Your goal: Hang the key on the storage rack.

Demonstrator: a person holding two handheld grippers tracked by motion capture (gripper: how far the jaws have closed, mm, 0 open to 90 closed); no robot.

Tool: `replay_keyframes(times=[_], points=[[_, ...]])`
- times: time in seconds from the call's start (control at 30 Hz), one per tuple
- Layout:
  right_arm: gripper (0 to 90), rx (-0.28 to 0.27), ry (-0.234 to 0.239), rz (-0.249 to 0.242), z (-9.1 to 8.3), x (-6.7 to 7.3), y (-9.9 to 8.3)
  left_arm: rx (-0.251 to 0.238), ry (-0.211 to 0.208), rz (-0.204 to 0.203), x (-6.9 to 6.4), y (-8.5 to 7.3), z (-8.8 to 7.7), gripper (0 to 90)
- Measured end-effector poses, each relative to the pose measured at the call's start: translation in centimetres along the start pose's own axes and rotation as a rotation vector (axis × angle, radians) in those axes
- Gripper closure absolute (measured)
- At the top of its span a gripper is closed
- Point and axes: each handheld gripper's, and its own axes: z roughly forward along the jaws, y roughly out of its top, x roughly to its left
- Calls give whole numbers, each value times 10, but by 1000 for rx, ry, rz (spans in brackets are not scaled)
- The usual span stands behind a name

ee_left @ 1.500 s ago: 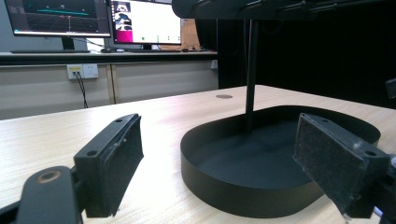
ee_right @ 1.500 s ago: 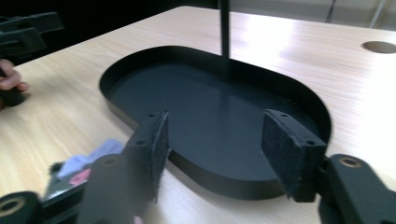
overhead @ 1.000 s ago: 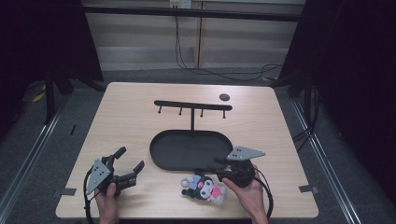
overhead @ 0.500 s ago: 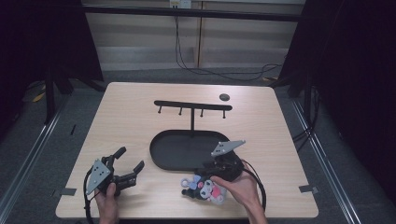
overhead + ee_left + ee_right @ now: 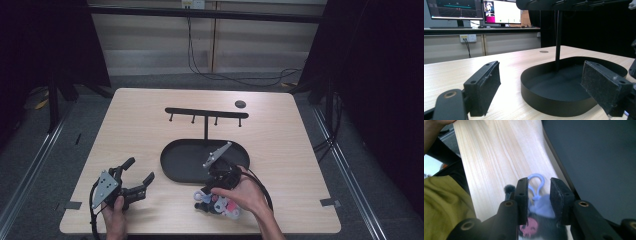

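The pale wooden surface (image 5: 140, 135) carries a black oval tray (image 5: 182, 162) with a hooked T-stand (image 5: 206, 114) rising from it. Near the front left edge the left gripper (image 5: 134, 176) rests, jaws spread wide and empty. Just before the tray, the right gripper (image 5: 538, 195) points down — its jaws narrowed around a plush keychain (image 5: 541, 206) with a blue clip (image 5: 536, 183), not visibly clamped. No readable writing anywhere.

The right tongs (image 5: 538, 202) and their hand (image 5: 243, 192) hide much of the keychain toys (image 5: 216, 204).
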Motion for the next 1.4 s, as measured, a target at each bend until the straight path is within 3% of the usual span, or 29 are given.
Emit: replay_keyframes(times=[0.33, 0.43, 0.63, 0.83, 0.9, 1.03, 1.23, 1.4], points=[[738, 214, 35, -8, 25, -2, 24, -1, -3, 6, 0, 0, 0, 153], [739, 253, 52, -2, 33, -6, 26, -1, -2, 5, 0, 0, 0, 153], [736, 309, 65, -17, 43, -9, 25, -1, -2, 6, 0, 0, 0, 153], [730, 326, 76, -29, 44, -6, 24, -2, -1, 7, 0, 0, 0, 153], [724, 325, 77, -47, 46, -6, 24, -2, -1, 7, 1, 0, 0, 153], [714, 377, 66, -85, 51, -1, 25, -1, -2, 5, 0, 0, 0, 153], [844, 395, 54, -118, 53, 2, 27, -2, -1, 7, 1, 0, 0, 153], [867, 428, 57, -122, 54, 6, 27, -1, -2, 5, 0, 0, 0, 153]])
